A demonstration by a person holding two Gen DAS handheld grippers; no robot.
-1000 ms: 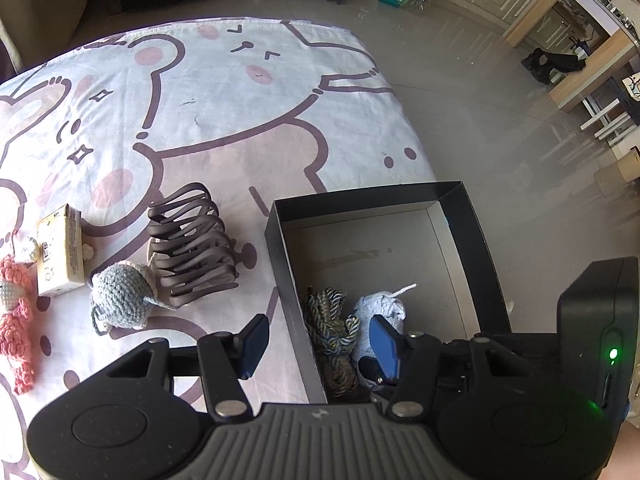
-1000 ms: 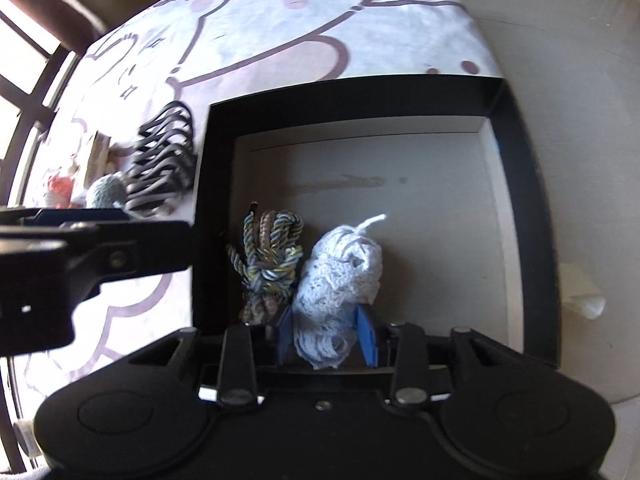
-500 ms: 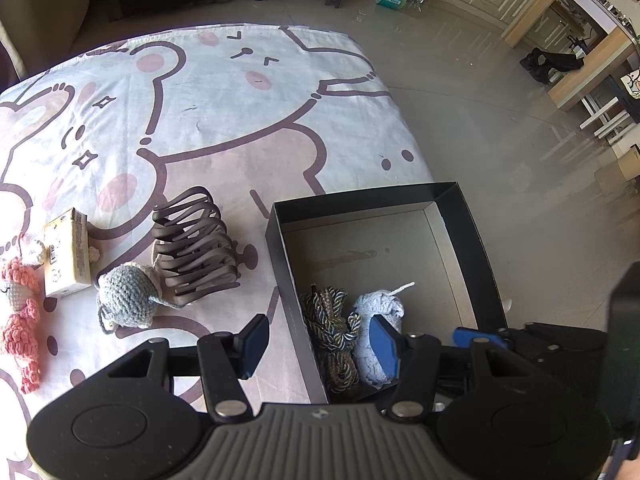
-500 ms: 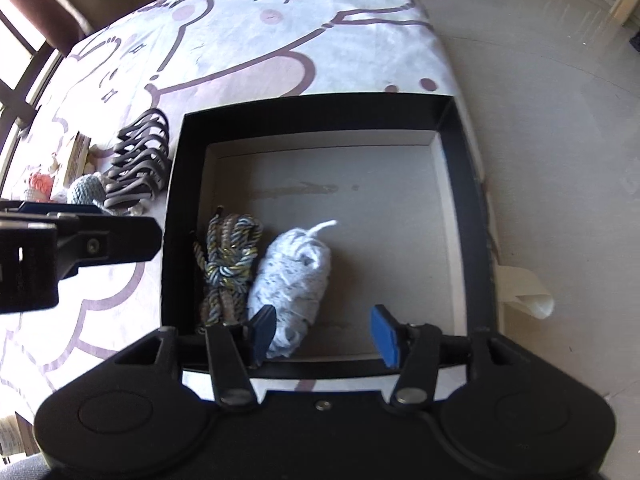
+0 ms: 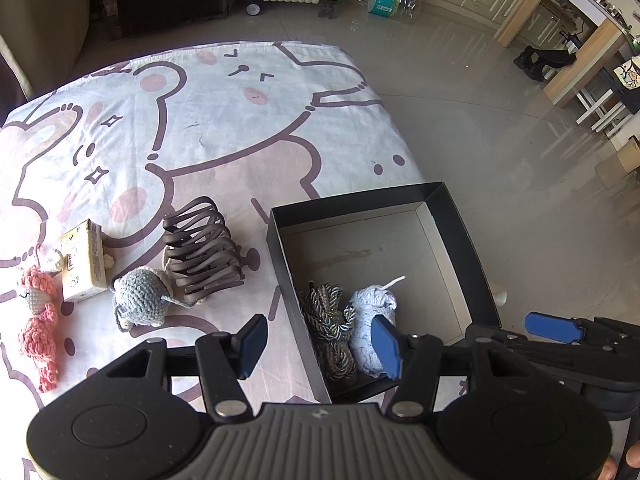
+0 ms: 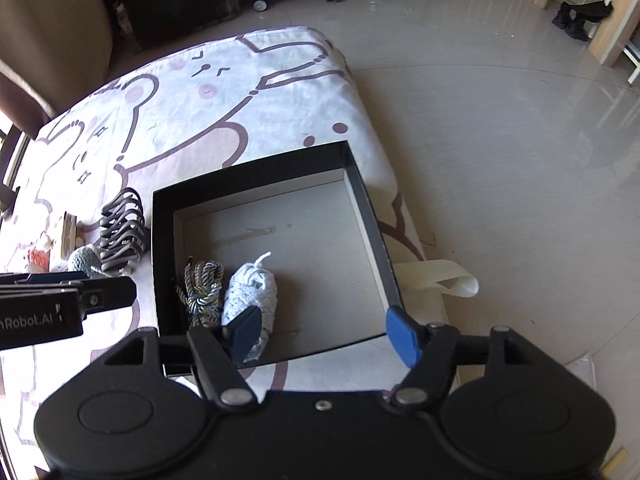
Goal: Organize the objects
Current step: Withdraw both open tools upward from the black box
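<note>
Shallow black cardboard box with grey floor (image 5: 472,248): sits at the right edge of a white sheet printed with pink cartoon bears (image 5: 224,128).

Box contents, near-left corner: one coil of braided blue, gold and brown cord (image 5: 330,328); one bundle of pale blue-white crocheted yarn (image 6: 252,292), touching the cord on its right. Rest of the box floor bare.

On the sheet, left of the box: one dark brown wavy plastic hair claw (image 5: 202,250); one grey crocheted toy (image 5: 140,298) against the claw; one small beige carton (image 5: 84,260); one pink crocheted doll (image 5: 38,324), furthest left.

Left gripper (image 5: 316,346): above the box's left wall, jaws opening, nothing between them.

Right gripper (image 6: 324,334): above the box's near edge, jaws opening, clear of the yarn, nothing held.
</note>
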